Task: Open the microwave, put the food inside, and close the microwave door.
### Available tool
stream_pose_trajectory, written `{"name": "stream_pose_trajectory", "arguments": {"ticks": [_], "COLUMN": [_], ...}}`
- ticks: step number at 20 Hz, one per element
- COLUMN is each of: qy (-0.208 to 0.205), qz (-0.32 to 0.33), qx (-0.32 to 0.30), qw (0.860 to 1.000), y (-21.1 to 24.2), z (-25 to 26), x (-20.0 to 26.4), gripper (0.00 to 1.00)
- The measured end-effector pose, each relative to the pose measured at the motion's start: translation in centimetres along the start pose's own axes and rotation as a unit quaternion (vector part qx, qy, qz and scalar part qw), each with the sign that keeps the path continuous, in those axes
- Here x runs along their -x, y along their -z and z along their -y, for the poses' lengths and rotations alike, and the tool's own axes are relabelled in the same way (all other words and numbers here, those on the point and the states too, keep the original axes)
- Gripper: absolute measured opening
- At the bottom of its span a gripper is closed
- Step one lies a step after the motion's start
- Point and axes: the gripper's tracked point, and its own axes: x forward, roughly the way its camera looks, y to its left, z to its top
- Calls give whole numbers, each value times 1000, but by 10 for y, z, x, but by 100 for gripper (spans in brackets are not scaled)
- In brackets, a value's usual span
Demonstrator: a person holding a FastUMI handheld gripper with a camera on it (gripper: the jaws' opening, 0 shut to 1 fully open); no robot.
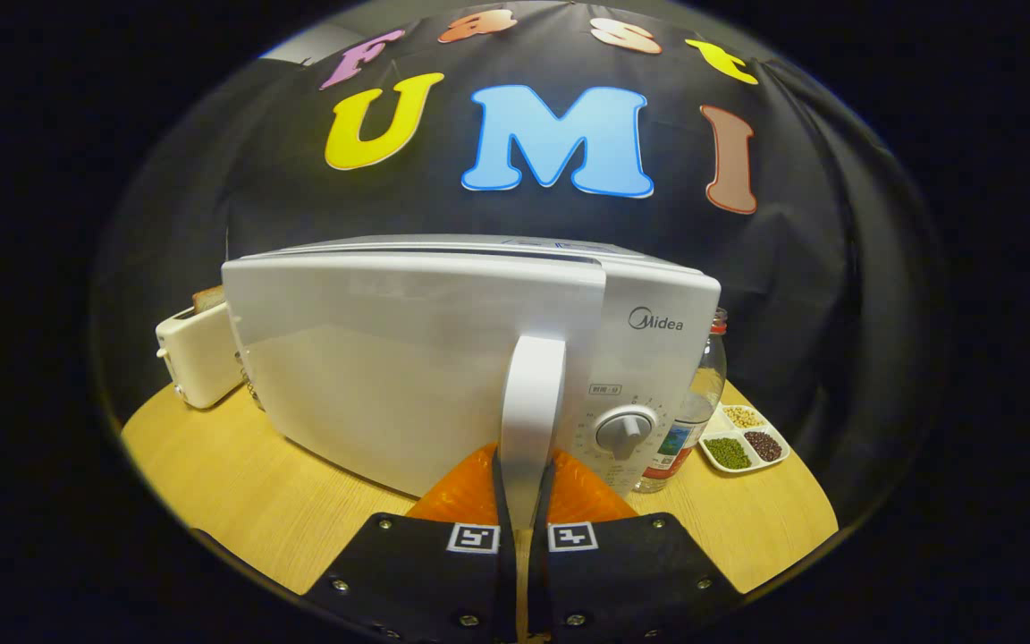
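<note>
The tool (524,501) was closed on the door handle (531,402) of the white microwave (443,358), both orange fingers (466,492) pressing it. The door stood slightly ajar. On the bench (282,501) sat a toaster (198,353), bottle (694,411) and bean tray (743,443).

The door handle's (531,402) lower end disappears between the 2 orange fingers (466,487) pressed on either side of it, so its foot cannot be seen. The swung microwave door (390,367) covers the cavity and most of the microwave (658,340) body. The toaster (198,353) is partly hidden behind the door, and what sits in its slot is too cut off to identify. The bottle (694,411) is half concealed by the microwave. The dial markings (627,429) are too small to read. The counter (238,483) is cut off at its near edge.
</note>
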Motion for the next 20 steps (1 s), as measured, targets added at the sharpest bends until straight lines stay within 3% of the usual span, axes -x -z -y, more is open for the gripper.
{"name": "stream_pose_trajectory", "arguments": {"ticks": [6,12,20], "qy": [-15,-40,-28], "qz": [-20,-23,-31], "qx": [-29,-33,-35], "qw": [999,998,999], "y": [14,33,55], "z": [-21,-59,-99], "x": [37,87,141], "gripper": [6,22,22]}}
